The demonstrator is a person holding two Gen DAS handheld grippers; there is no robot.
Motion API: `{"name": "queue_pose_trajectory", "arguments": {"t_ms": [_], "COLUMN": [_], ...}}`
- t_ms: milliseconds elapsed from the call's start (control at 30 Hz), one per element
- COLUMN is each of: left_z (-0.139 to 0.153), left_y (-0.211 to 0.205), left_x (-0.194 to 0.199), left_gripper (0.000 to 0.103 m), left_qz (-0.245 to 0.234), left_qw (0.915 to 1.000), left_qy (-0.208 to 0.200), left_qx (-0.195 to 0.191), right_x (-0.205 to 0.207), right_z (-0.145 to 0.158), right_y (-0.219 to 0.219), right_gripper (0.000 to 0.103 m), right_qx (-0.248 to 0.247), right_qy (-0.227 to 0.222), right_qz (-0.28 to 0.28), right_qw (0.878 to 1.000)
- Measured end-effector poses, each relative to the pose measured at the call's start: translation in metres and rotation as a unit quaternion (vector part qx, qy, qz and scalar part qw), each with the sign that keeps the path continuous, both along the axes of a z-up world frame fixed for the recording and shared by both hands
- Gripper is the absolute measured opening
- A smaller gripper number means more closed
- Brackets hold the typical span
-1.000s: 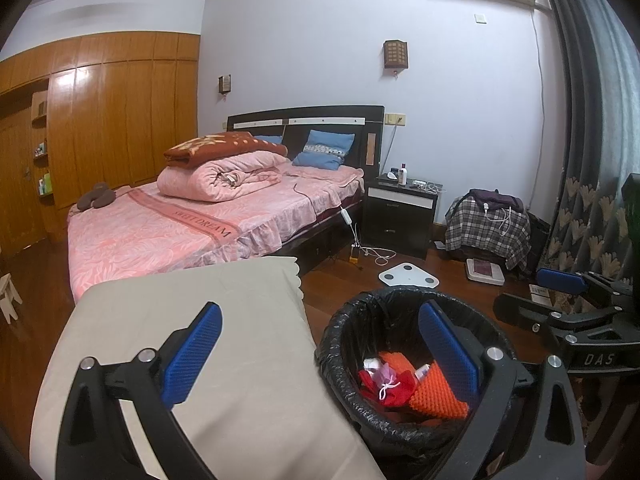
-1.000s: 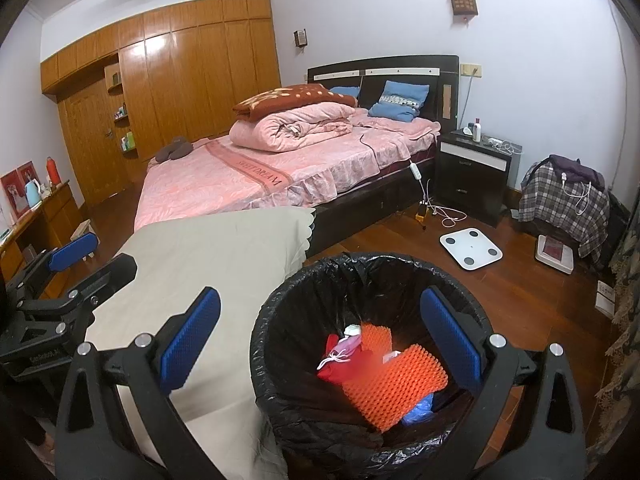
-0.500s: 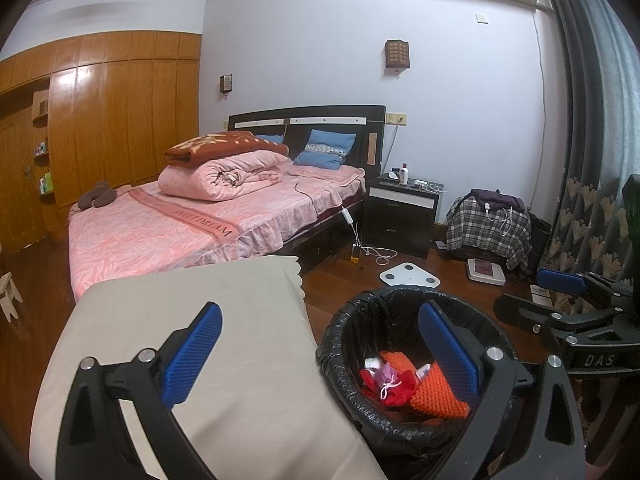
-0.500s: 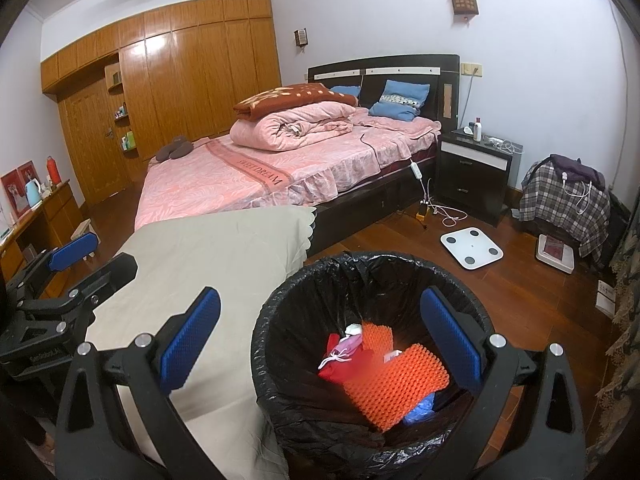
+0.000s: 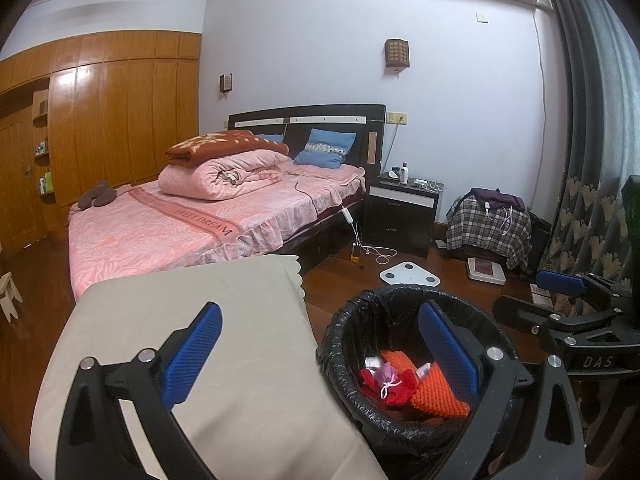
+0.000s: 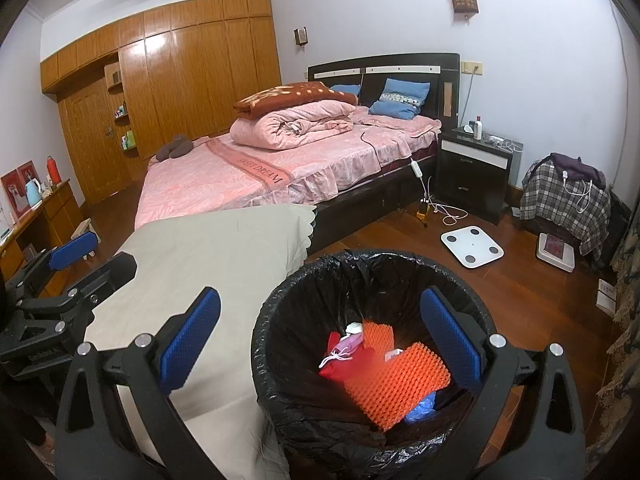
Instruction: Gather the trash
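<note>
A round bin lined with a black bag (image 5: 352,332) stands on the floor beside a table with a beige cloth (image 5: 224,320). It also shows in the right wrist view (image 6: 280,308). Inside lie an orange textured sheet (image 6: 396,380), a red wrapper (image 6: 344,364), a small pink and white piece (image 6: 348,346) and something blue (image 6: 420,406). My left gripper (image 5: 320,356) is open and empty, held above the cloth and the bin's left rim. My right gripper (image 6: 320,352) is open and empty, held over the bin's near side.
A bed with pink bedding (image 6: 280,164) stands behind the table. A dark nightstand (image 6: 472,176), a white scale (image 6: 472,246) on the wooden floor, cables, and a plaid-covered seat (image 6: 564,204) lie to the right. A curtain (image 5: 592,160) hangs at far right.
</note>
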State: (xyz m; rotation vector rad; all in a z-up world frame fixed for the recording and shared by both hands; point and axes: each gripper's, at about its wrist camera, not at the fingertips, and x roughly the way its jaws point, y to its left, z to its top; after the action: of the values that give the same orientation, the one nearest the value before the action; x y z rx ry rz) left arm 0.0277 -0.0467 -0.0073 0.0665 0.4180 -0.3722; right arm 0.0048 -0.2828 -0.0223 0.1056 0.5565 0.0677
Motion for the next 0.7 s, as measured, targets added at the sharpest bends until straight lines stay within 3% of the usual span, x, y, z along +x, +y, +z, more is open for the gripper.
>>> {"name": "queue_pose_trajectory", "arguments": {"t_ms": [700], "left_z": [0.0006], "left_y": [-0.0003], "left_x": [0.0005], "left_gripper": [0.097], "left_qz": [0.000], "left_qw": [1.0000], "left_qy": [0.001], "left_qx": [0.000], "right_x": [0.0008], "right_z": [0.0017], "right_y": [0.0005], "right_gripper": [0.097], "right_qx": [0.000], "right_qy": [0.001], "right_qz": [0.000], "right_qw": [1.000]}}
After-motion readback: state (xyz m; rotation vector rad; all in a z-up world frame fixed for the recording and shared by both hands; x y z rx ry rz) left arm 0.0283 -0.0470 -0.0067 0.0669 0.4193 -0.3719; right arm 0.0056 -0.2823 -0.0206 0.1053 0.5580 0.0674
